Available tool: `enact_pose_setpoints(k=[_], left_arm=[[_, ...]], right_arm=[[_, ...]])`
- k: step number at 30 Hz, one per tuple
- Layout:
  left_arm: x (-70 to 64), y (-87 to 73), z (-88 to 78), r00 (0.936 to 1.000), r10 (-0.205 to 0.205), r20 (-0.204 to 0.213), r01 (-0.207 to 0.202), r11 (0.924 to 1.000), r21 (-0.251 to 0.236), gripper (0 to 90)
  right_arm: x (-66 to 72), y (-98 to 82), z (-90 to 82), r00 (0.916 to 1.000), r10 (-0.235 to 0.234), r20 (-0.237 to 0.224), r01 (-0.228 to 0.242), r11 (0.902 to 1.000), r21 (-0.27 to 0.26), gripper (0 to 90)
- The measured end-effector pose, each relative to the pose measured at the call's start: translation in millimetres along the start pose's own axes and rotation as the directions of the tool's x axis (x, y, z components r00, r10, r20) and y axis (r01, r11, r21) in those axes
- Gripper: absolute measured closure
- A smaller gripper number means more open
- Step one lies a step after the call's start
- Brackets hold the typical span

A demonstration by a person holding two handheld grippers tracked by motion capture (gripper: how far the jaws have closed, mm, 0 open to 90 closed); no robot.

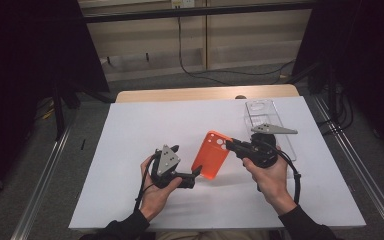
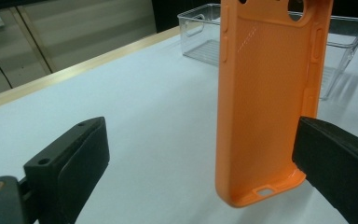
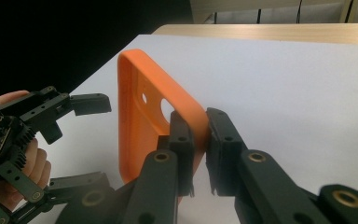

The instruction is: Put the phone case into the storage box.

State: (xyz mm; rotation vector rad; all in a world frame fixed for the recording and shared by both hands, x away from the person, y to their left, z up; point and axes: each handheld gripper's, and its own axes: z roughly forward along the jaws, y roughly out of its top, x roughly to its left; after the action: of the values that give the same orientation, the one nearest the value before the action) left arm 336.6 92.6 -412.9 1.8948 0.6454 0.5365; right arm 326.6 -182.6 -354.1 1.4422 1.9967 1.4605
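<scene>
An orange phone case (image 1: pixel 211 154) is held up off the white table, tilted. My right gripper (image 1: pixel 231 145) is shut on its top rim beside the camera cut-out; in the right gripper view the two pads (image 3: pixel 182 135) pinch the case's wall (image 3: pixel 140 93). My left gripper (image 1: pixel 196 174) sits at the case's lower end, open. In the left gripper view the case (image 2: pixel 265 102) stands between the wide-apart jaws, close against the right-hand pad (image 2: pixel 335 168) and well clear of the left-hand pad (image 2: pixel 79 158). The left gripper (image 3: pixel 86 142) also appears open in the right gripper view.
A clear plastic tray (image 1: pixel 265 112) stands on the table at the back right, behind my right hand. The white sheet (image 1: pixel 145 125) covers the wooden table, whose far edge (image 1: pixel 205 93) borders the floor with a black cable.
</scene>
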Motion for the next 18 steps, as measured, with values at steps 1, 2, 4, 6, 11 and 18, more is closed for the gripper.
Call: enact_pose_setpoints(k=[1, 2, 4, 6, 11, 18], left_arm=[[0.5, 0.1, -1.1, 1.0000, -0.003, 0.000, 0.003, 1.0000, -0.005, 3.8], [1.1, 0.2, -2.5, 1.0000, -0.002, -0.009, 0.002, 1.0000, -0.006, 3.8], [2.8, -0.3, -5.5, 0.9998, -0.005, -0.020, 0.005, 0.9999, -0.015, 3.8], [5.8, -1.4, -8.4, 0.9993, -0.013, -0.035, 0.013, 0.9998, -0.012, 3.8], [14.4, -4.9, -13.4, 0.9978, -0.050, -0.044, 0.049, 0.9986, -0.018, 4.2], [19.6, -6.2, -18.4, 0.9967, -0.047, -0.066, 0.044, 0.9982, -0.040, 4.6]], right_arm=[[-0.5, 0.2, -0.4, 1.0000, 0.000, 0.002, 0.000, 1.0000, -0.005, 81.8], [-1.0, 0.5, -1.1, 1.0000, -0.001, 0.005, 0.001, 1.0000, -0.007, 81.8], [-2.6, 1.4, -2.5, 1.0000, 0.001, 0.006, -0.001, 0.9999, -0.014, 81.8], [-4.5, 3.0, -4.5, 1.0000, 0.001, 0.007, -0.001, 0.9998, -0.021, 81.8], [-8.7, 6.6, -9.7, 0.9999, 0.004, 0.015, -0.004, 0.9992, -0.041, 81.8], [-13.0, 10.3, -14.0, 0.9997, 0.012, 0.024, -0.010, 0.9978, -0.065, 81.8]])
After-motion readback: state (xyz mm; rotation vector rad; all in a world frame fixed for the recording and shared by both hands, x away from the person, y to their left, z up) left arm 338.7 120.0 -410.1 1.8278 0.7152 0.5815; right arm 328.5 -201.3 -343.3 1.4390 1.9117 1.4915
